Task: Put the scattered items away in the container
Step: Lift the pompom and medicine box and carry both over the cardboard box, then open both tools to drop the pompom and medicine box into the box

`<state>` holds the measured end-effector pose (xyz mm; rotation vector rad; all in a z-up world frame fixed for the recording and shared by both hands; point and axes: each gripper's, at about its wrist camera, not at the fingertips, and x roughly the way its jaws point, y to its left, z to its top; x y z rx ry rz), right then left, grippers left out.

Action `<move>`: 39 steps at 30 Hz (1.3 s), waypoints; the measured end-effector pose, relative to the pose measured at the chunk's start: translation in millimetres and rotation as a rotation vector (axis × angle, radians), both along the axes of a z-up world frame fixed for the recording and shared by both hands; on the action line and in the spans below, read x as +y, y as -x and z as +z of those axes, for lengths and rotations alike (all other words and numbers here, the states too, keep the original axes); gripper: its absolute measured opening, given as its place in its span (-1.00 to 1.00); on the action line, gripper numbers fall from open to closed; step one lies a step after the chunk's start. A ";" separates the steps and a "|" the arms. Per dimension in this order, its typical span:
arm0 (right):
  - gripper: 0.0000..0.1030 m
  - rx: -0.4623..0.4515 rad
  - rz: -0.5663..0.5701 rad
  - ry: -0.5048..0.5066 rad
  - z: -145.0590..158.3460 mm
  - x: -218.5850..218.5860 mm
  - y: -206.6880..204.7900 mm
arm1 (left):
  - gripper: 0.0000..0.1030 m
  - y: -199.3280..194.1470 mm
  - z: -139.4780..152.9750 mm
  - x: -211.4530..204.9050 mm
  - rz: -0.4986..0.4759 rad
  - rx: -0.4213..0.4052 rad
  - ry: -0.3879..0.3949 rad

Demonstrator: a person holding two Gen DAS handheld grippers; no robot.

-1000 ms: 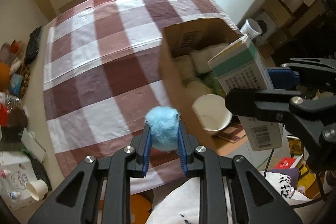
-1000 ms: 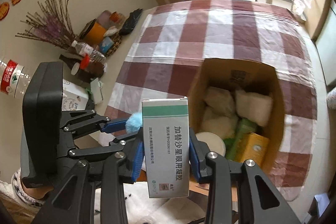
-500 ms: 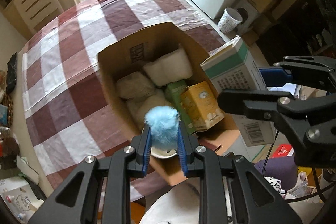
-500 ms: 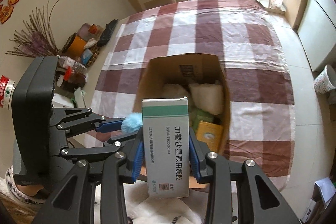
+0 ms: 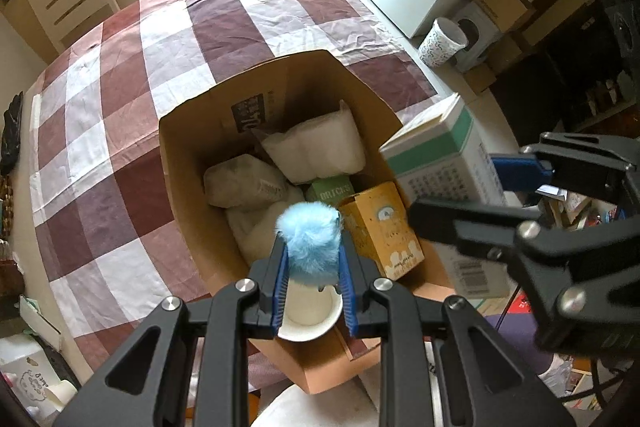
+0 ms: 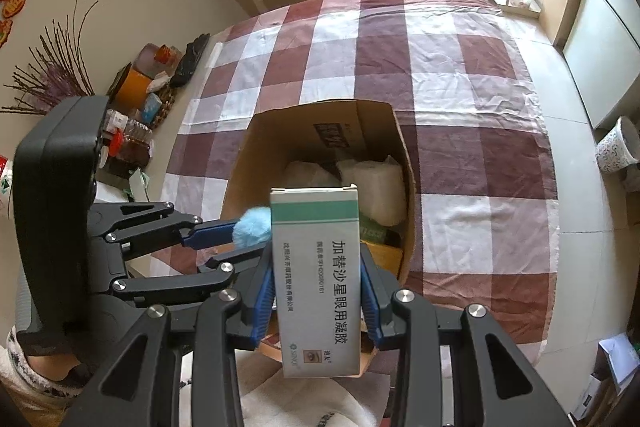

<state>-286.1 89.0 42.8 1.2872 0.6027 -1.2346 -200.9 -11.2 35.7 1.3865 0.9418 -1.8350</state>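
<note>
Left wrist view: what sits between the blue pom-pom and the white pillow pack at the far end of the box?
In the left wrist view, a green box lies between the pom-pom and the white pillow pack, inside the cardboard box.

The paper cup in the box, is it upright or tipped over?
Upright. The cup stands at the near end of the cardboard box, its round white mouth facing up, partly hidden behind the pompom.
</note>
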 end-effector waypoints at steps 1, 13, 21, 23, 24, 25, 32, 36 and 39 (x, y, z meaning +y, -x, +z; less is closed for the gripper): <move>-0.27 -0.003 0.004 -0.001 -1.3 -1.5 -0.5 | -0.55 0.4 -1.5 -1.3 0.002 -0.002 -0.004; -0.27 -0.016 0.041 -0.015 -11.2 -17.4 -5.0 | -0.54 -0.1 -12.0 -9.9 0.008 -0.032 -0.018; -0.27 -0.017 0.051 -0.023 -12.9 -21.5 -5.6 | -0.54 0.6 -14.9 -11.5 0.005 -0.034 -0.029; -0.27 -0.015 0.057 -0.027 -13.7 -22.8 -7.3 | -0.54 0.6 -15.7 -11.5 0.004 -0.035 -0.032; -0.27 -0.015 0.059 -0.028 -14.0 -23.4 -7.6 | -0.54 0.5 -16.1 -11.6 0.003 -0.036 -0.033; -0.27 -0.015 0.061 -0.030 -14.2 -23.6 -8.3 | -0.54 0.3 -16.5 -11.7 0.002 -0.035 -0.034; -0.27 -0.013 0.070 -0.035 -14.7 -25.0 -11.0 | -0.54 -0.9 -19.6 -12.9 0.000 -0.038 -0.043; -0.26 -0.016 0.075 -0.057 -18.1 -28.0 -10.2 | -0.46 -2.1 -23.0 -13.6 0.010 -0.048 -0.052; -0.12 -0.052 0.057 -0.085 -22.4 -30.5 -5.9 | 0.06 -6.2 -22.1 -13.5 0.026 -0.046 -0.052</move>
